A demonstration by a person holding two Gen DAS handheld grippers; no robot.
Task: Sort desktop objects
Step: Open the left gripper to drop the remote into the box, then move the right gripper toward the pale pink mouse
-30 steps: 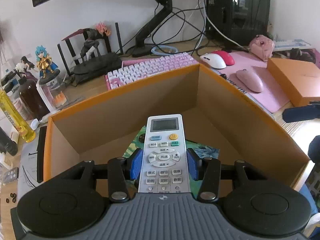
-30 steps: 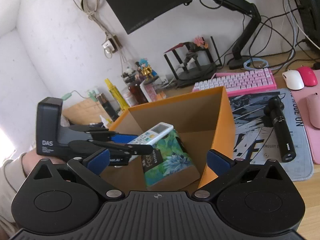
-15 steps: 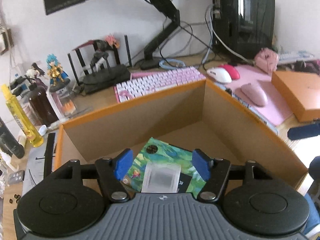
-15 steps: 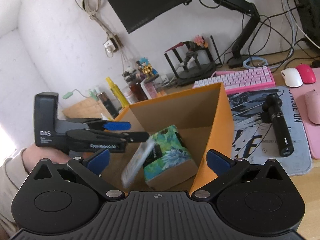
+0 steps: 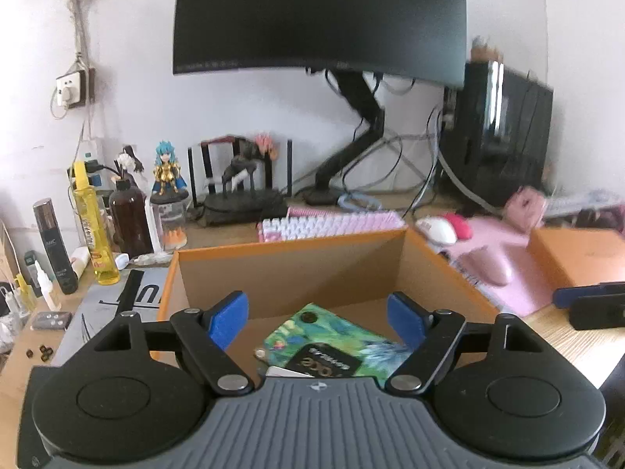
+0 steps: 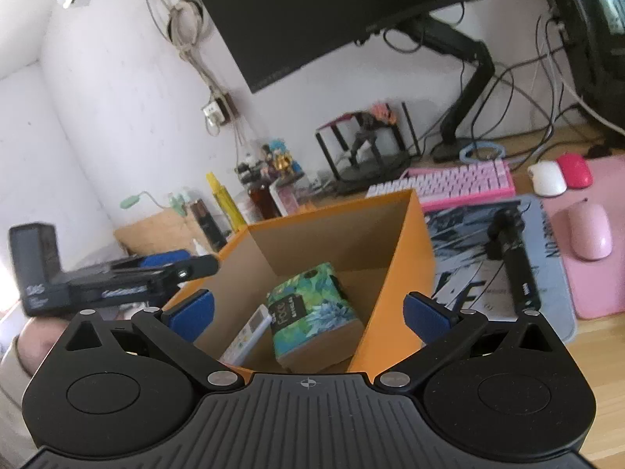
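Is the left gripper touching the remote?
Apart. The right wrist view shows the left gripper above the box's rim, while the remote lies down inside the box beside the green pack, with clear space between.

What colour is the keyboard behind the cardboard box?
Pink, with pale keys. The keyboard shows best in the right wrist view.

A white wall (image 5: 129,39) rises behind the light wooden desk (image 6: 593,355). A dark monitor (image 5: 320,15) hangs on a black arm (image 6: 465,78); daylight brightens the room.
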